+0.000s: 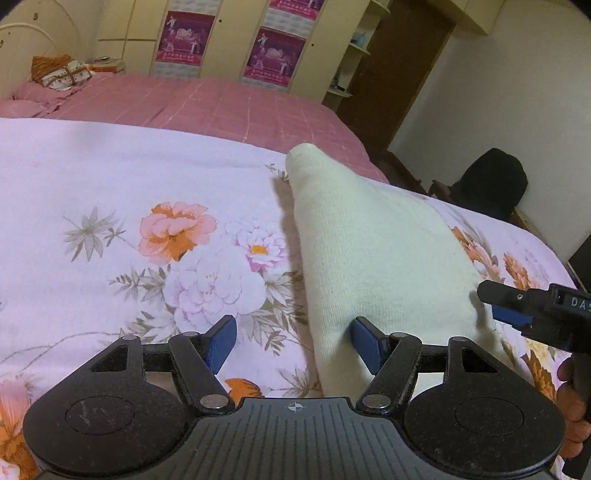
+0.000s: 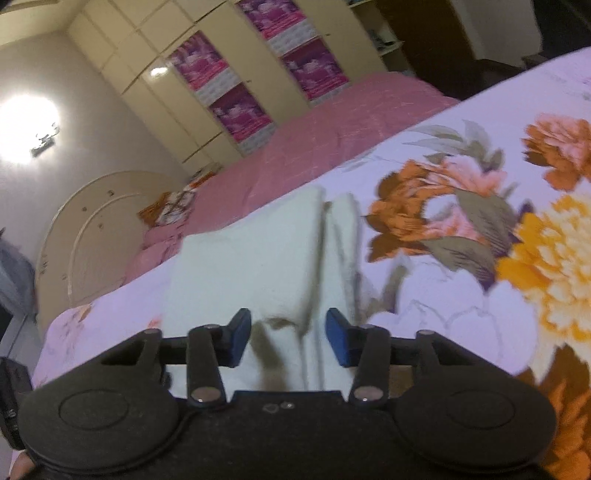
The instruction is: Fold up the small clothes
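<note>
Beyond my left gripper [image 1: 293,343] I see a floral sheet [image 1: 110,177] spread over the bed, and past it a pink checked blanket [image 1: 221,103] running to a cream wardrobe [image 1: 229,33]. I count two magenta posters [image 1: 275,55] fully in view on its doors, with a third cut off at the top edge. A bundle of orange and white cloth [image 1: 61,72] lies far ahead to the left, by the curved headboard. A dark chair [image 1: 491,182] stands off to the right, past the bed's edge.

There is one cream garment [image 1: 376,240], knitted, lying on the sheet ahead and slightly right of the left gripper, tapering away from me. Its near edge sits partly between my left gripper's blue pads [image 1: 221,341], which stand wide apart, released, gripping nothing.

My right gripper [image 2: 288,338] comes in low from the right of the left one, tilted steeply so the room leans. Its pads are also spread, released, with a raised fold of the garment [image 2: 251,258] lying between them but not pinched. A hand [image 1: 572,410] shows at the handle.
</note>
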Demonstrator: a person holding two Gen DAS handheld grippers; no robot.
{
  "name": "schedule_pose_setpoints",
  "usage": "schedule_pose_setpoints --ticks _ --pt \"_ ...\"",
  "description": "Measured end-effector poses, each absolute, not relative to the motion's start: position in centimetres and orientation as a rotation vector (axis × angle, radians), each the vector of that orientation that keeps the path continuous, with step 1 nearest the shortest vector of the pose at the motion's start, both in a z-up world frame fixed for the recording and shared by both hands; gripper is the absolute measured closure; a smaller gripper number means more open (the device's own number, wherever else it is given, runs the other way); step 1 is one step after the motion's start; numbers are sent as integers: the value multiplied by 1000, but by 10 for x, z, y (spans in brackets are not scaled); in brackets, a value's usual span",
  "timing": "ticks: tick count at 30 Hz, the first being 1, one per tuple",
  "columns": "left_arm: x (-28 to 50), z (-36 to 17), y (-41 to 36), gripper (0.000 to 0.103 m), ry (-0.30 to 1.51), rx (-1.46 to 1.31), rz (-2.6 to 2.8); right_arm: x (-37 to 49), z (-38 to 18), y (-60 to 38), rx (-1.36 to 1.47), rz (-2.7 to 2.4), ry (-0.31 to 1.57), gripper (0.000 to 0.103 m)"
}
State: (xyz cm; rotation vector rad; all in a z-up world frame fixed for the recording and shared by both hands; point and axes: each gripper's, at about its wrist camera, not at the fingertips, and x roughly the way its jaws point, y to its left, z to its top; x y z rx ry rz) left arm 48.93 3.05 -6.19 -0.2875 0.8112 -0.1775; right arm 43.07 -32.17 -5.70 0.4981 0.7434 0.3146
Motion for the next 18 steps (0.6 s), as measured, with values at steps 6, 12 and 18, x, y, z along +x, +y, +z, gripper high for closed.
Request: schedule_pose_setpoints --ticks 6,12,18 --pt "497 -63 24 35 812 -288 -191 430 -62 -316 467 315 768 63" --pt "515 -70 5 35 831 -201 -180 439 -62 -309 471 312 776 64" --pt "514 -61 13 35 763 -273 -175 429 -47 -296 338 327 733 88"
